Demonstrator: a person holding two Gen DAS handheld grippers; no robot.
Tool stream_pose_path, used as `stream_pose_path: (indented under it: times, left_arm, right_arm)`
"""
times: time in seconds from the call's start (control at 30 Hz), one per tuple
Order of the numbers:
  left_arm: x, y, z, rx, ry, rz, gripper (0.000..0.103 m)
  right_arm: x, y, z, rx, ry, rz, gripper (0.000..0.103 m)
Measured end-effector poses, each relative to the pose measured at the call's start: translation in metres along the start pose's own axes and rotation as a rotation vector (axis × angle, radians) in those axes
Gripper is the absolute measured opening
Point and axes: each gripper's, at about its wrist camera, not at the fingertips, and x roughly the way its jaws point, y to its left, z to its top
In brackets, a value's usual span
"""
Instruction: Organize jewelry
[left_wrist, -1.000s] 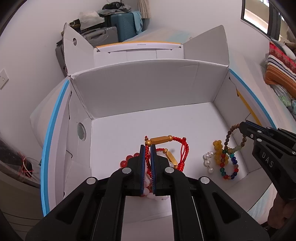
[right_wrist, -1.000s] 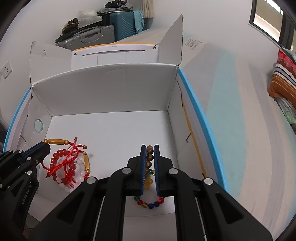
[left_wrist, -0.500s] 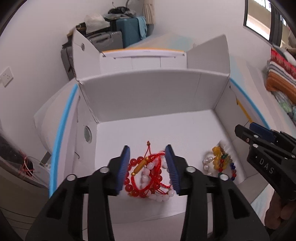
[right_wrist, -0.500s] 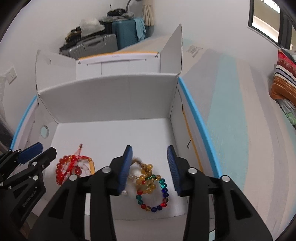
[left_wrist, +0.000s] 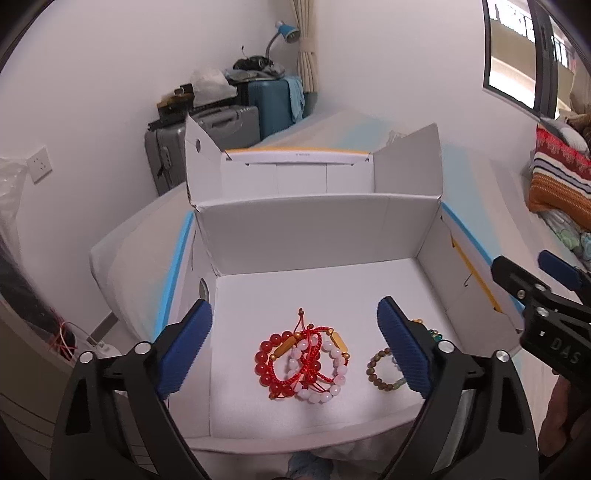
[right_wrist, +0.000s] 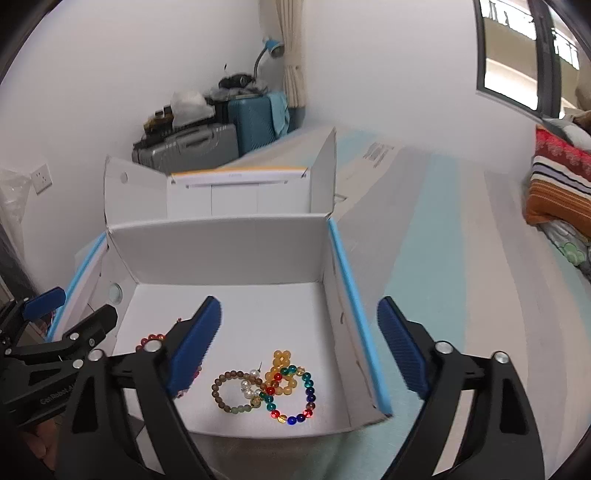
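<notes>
With both loads just let go, left tool (left_wrist: 293, 345) and right tool (right_wrist: 299, 345) spread wide, empty; red bracelets (left_wrist: 303, 365) left, multicoloured bracelets (right_wrist: 273, 387) right, inside white box (left_wrist: 317, 229); drop-off apparently done.

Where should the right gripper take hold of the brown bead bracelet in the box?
Probably from above, at the far-left arc of the brown bracelet, one finger inside the loop, one outside. It lies flat, and that arc is clear of the pearls and multicolour bracelet.

My right gripper (right_wrist: 299, 343) over the white box (right_wrist: 221, 251)

Its jaws have just been opening, nothing between them; bracelets (right_wrist: 266, 387) lie on the box floor below.
</notes>
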Motion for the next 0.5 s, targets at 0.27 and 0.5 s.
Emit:
stream_pose_path:
  times: [0.27,0.5]
  left_arm:
    - [-0.035,-0.003,-0.009,-0.014,-0.068,0.016,0.097]
    - [-0.059,-0.006,-0.031,0.004,-0.099,0.000,0.097]
  right_arm:
    - [-0.031,-0.012,-0.015,0.022,-0.027,-0.009,0.095]
    - [-0.042,-0.012,-0.034,0.011,-0.013,-0.019,0.095]
